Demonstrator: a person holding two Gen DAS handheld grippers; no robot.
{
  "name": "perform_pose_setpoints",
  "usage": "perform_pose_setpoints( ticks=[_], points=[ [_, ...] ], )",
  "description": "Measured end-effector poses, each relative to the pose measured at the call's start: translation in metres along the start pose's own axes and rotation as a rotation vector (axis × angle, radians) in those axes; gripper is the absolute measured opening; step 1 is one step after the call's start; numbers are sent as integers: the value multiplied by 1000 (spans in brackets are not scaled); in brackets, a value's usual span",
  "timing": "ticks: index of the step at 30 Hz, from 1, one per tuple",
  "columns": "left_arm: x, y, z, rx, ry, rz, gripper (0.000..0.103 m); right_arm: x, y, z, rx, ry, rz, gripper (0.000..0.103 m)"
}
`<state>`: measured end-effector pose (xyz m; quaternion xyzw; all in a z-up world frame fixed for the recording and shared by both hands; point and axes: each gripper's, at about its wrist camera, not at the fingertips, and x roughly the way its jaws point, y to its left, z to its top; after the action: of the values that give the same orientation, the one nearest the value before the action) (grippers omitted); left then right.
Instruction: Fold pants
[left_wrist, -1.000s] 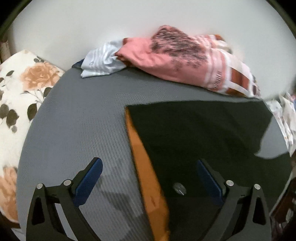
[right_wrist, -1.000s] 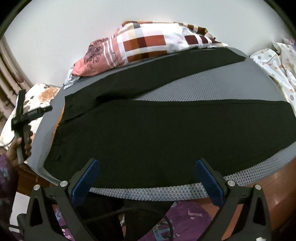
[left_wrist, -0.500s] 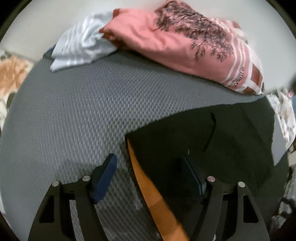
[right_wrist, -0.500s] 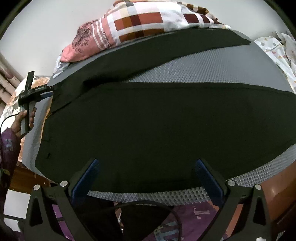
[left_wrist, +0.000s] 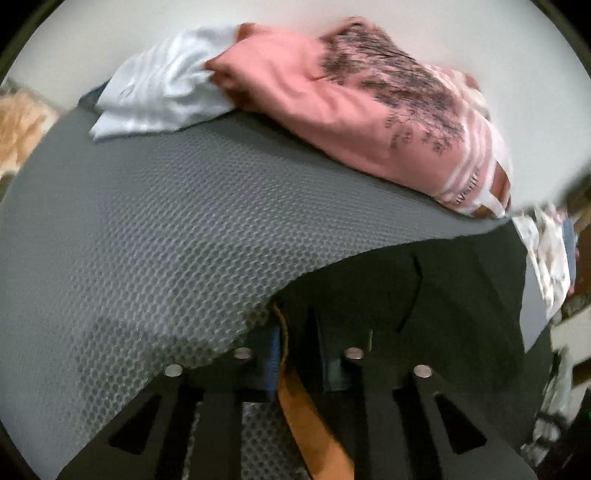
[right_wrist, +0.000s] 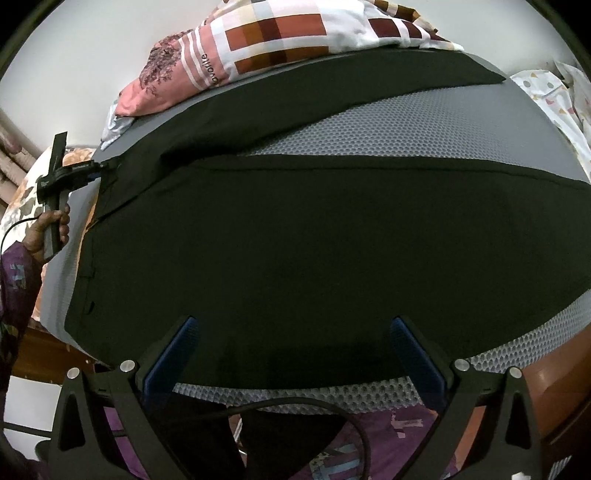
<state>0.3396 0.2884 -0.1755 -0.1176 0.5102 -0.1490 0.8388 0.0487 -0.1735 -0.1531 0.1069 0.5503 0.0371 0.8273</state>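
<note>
My left gripper is closing on the waistband corner of the pants – spread flat on the bed – ready to lift it (to fold); the right gripper hovers, fingers released, above the near edge.

Left gripper points steeply down, jaws closing on cloth; right gripper hovers, jaws wide apart.
</note>
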Motion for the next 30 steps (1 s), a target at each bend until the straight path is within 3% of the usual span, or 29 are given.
perform_pose_setpoints(
  ticks=[4,7,9,13,16,19,22,25,30],
  points=[
    [-5,-22,-4,81,-28,102,10,-2,0,1,0,-15,-4,103],
    [-19,-28,-7,78,-87,114,9,-7,0,8,-3,-55,2,103],
    [-40,-38,-14,71,-168,107,9,-12,-1,24,6,-74,60,103],
    [-83,-72,-38,102,-301,84,9,-14,-12,73,145,-102,329,103],
    [-113,-109,-61,159,-384,79,9,-3,-15,114,258,-74,545,103],
    [-142,-136,-92,177,-438,48,9,13,-3,151,263,-46,631,103],
    [-162,-159,-129,185,-467,12,9,34,8,186,274,-9,699,103],
    [-170,-176,-157,182,-461,-4,9,64,12,214,377,54,796,103],
    [-166,-186,-179,161,-411,-31,9,96,12,234,463,78,815,103]
  ],
)
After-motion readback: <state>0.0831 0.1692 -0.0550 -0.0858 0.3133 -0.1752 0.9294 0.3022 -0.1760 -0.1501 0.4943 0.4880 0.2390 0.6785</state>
